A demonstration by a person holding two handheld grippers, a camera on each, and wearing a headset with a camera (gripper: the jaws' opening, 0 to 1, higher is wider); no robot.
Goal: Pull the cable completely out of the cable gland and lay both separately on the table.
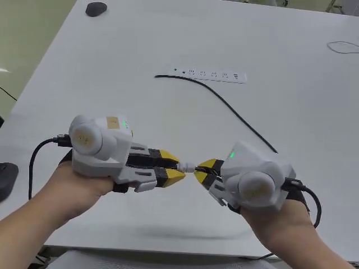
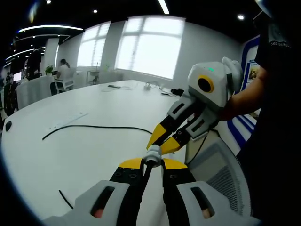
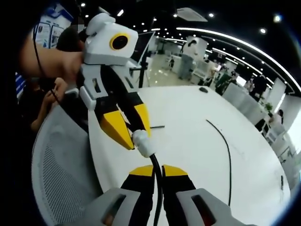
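Note:
A small white cable gland (image 1: 188, 167) hangs in the air between the two grippers above the table's near edge. My left gripper (image 1: 180, 168) is shut on the gland (image 2: 152, 155), which sits right at its yellow tips (image 2: 131, 163). A black cable (image 3: 157, 179) comes out of the gland (image 3: 142, 142) and runs down between the jaws of my right gripper (image 3: 157, 169), which is shut on it. The two grippers point at each other, tips almost touching, with my right gripper (image 1: 199, 171) on the right. Only a short piece of cable (image 1: 197, 168) shows between them.
A white power strip (image 1: 210, 74) lies at the back of the white table (image 1: 269, 101), and its black cord (image 1: 235, 112) runs diagonally toward my right hand. A dark mouse-like object (image 1: 96, 8) sits at the far left corner. The table's near edge is just below the hands.

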